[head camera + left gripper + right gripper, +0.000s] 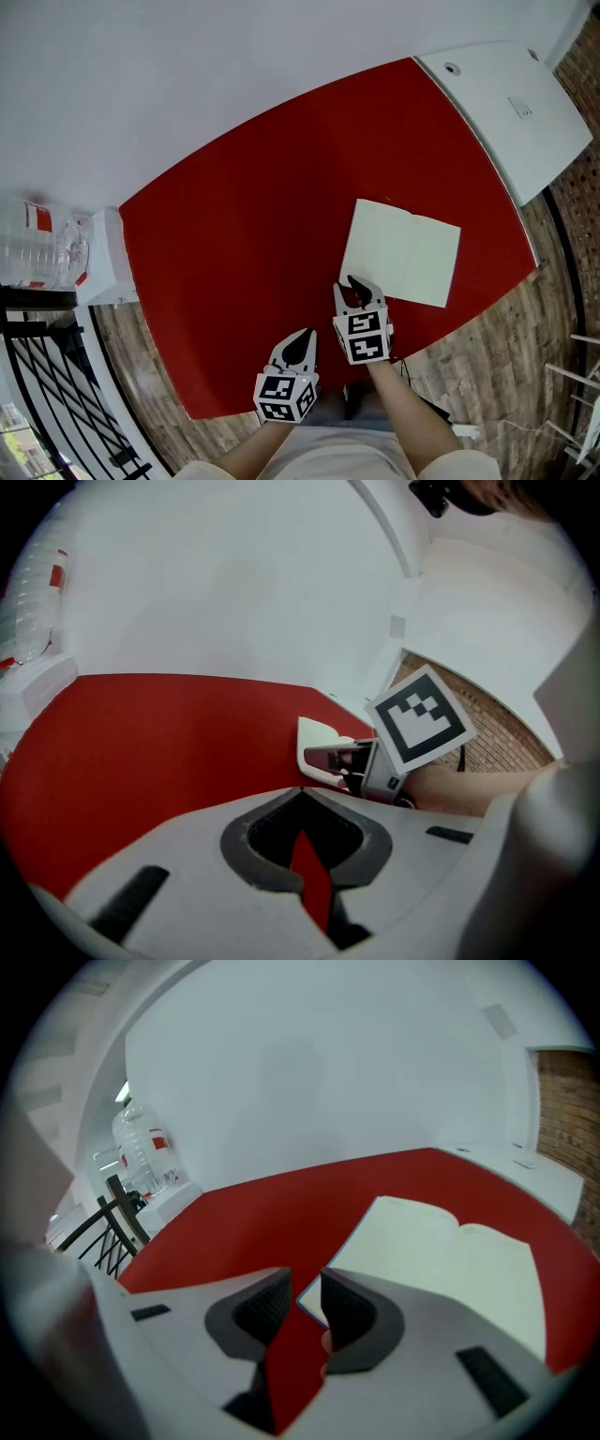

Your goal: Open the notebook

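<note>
Lying open and flat on the red table [234, 234], the notebook [403, 251] is sitting just ahead of the right claw [300, 1290] and off to its right, pale blank pages facing up. Right claw is showing only a narrow gap between its jaws. The notebook's near corner is poking into that gap at the tips, with table red showing below it. Can't tell whether the pads are touching the corner.

Left claw [302, 803] is hanging close beside the right one, behind it and to its left. Its jaws are meeting at the tips and gripping nothing, with only a sliver of red showing through.

Edges: the table's near edge is running just behind both claws, with wood floor [487, 366] past it. Ahead and left of both claws, bare red is stretching wide up to the wall. The notebook's far right corner is coming near the table's right edge, where a white ledge [506, 103] is adjoining.

Hidden: in the left gripper view, the right claw's body is covering most of the notebook, leaving one pale corner showing. In the right gripper view, that claw's own body is cutting off the notebook's near right part. A water bottle [141, 1152] far left of the claws is looking blurry.
</note>
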The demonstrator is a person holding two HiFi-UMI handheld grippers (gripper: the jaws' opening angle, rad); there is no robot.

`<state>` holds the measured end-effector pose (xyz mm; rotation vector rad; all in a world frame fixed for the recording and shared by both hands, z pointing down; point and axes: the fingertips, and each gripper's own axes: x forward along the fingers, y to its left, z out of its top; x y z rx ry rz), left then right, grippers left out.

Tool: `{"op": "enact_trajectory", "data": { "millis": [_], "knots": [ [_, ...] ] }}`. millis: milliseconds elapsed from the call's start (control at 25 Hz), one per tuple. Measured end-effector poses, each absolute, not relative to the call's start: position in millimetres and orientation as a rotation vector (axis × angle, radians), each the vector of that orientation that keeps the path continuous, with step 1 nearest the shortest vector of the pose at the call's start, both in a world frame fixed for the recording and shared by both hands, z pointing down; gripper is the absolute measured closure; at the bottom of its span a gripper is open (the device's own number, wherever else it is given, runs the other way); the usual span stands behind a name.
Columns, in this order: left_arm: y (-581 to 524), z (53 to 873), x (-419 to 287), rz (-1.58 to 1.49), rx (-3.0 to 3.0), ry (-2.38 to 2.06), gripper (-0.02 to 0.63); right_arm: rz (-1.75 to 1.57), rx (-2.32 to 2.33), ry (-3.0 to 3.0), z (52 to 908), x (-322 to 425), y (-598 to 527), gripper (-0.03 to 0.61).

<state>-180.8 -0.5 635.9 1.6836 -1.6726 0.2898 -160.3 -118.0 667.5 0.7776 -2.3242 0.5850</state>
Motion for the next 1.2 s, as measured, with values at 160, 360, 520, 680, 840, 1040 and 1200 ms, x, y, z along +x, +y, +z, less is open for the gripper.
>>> {"op": "enact_trajectory", "data": {
  "millis": [160,360,520,680,840,1040,1200],
  "knots": [
    [-17,615,-164,0.282,1.77,-1.65,0.609,0.524,0.833,-2.362,620,-120,-117,0.485],
    [-41,572,-140,0.278,1.916,-1.623,0.609,0.461,0.963,-2.387,556,-53,-108,0.543],
    [-45,543,-106,0.309,2.032,-1.565,0.609,0.428,1.062,-2.362,526,6,-88,0.572],
    [-44,533,-68,0.362,2.11,-1.491,0.609,0.507,1.178,-2.351,505,55,-72,0.572],
    [-45,525,-40,0.363,2.161,-1.434,0.609,0.493,1.278,-2.344,492,80,-62,0.572],
    [-52,512,-11,0.348,2.21,-1.405,0.609,0.557,1.325,-2.35,491,97,-60,0.572],
    [-55,507,-5,0.366,2.234,-1.402,0.609,0.569,1.303,-2.391,486,91,-59,0.572]
  ]
}}
